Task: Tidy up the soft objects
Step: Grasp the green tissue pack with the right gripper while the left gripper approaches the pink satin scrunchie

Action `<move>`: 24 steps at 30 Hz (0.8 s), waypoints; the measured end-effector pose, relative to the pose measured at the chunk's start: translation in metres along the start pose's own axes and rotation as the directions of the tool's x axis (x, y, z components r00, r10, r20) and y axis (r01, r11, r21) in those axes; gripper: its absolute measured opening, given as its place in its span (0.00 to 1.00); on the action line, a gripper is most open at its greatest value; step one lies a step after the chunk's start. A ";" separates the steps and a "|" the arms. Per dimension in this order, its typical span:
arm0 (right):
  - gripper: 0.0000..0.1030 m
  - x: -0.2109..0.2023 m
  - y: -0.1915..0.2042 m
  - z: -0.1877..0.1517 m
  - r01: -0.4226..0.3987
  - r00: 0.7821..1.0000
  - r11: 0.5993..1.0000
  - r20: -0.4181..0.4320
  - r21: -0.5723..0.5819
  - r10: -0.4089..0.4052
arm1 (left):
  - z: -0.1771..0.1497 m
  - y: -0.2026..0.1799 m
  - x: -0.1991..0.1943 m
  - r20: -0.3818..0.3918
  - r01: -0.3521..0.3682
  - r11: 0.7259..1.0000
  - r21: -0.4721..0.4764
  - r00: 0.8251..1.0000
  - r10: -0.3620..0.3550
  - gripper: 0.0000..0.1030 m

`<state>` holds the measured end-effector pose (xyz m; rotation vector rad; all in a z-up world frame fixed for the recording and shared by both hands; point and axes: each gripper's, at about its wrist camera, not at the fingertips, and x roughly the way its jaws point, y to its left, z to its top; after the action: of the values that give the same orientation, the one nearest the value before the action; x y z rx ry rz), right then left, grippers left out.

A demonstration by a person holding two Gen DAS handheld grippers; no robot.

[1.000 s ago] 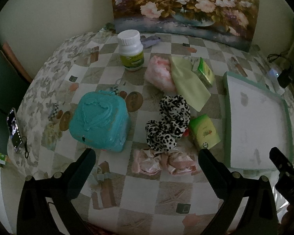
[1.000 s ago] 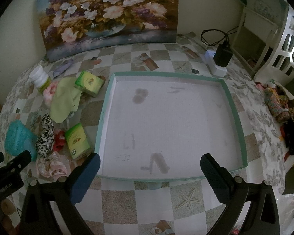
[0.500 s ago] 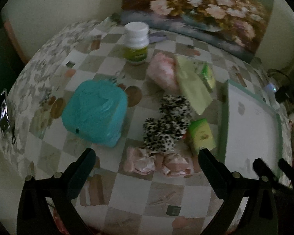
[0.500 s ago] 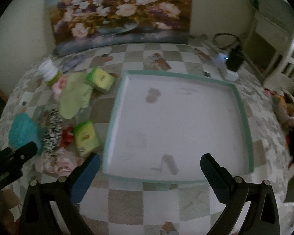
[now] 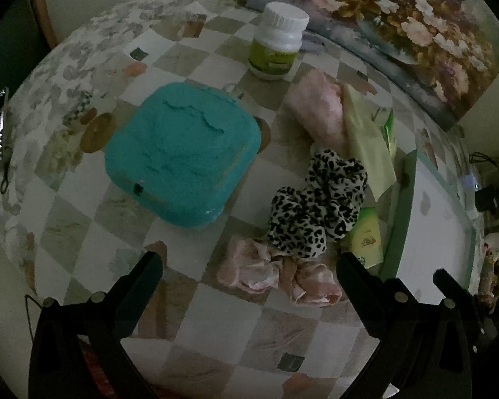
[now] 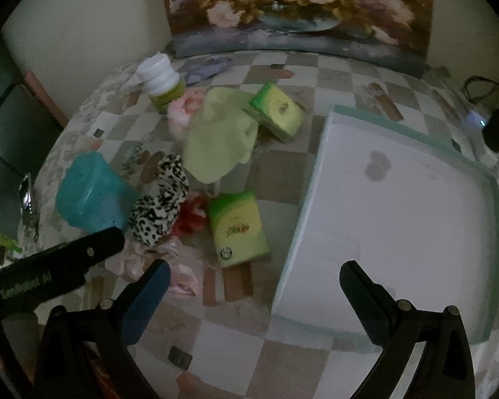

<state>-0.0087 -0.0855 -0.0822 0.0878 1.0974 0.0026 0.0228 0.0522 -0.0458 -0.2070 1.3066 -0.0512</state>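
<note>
A leopard-print scrunchie (image 5: 319,206) lies mid-table, with a pale pink satin scrunchie (image 5: 276,272) just in front of it. A fluffy pink item (image 5: 319,113) and a light green cloth (image 5: 366,146) lie behind. My left gripper (image 5: 249,272) is open and empty, low over the table just before the pink scrunchie. My right gripper (image 6: 254,276) is open and empty, near the white tray's (image 6: 399,206) left rim. The leopard scrunchie (image 6: 161,202), green cloth (image 6: 219,143) and a red item (image 6: 191,214) show in the right wrist view.
A teal lidded box (image 5: 183,156) stands left of the scrunchies. A white-capped bottle (image 5: 276,43) stands at the back. Two green tissue packs (image 6: 238,229) (image 6: 277,111) lie near the tray. A flower painting (image 6: 296,3) leans on the wall. A charger (image 6: 495,126) sits far right.
Both grippers have moved left and closer to the pile. The left gripper now sits lower, nearer the pink scrunchie. The right view has swung from the tray toward the soft things.
</note>
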 end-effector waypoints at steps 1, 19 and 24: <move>0.99 0.003 0.001 0.002 0.010 1.000 1.000 -0.003 -0.018 -0.010 | 0.000 -0.001 0.003 -0.009 0.001 1.000 0.002 1.000 -0.001 1.00; 0.81 0.044 0.023 0.015 0.010 1.000 0.972 -0.008 -0.235 -0.013 | 0.005 -0.018 0.032 -0.076 -0.023 0.999 0.028 0.997 0.025 1.00; 0.79 0.053 0.025 0.019 0.010 1.000 0.968 -0.016 -0.250 -0.014 | 0.007 -0.012 0.037 -0.092 -0.031 1.000 -0.002 0.995 0.031 1.00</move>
<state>0.0329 -0.0600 -0.1187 -0.1462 1.1066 0.1310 0.0400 0.0358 -0.0769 -0.1894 1.4010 -0.0323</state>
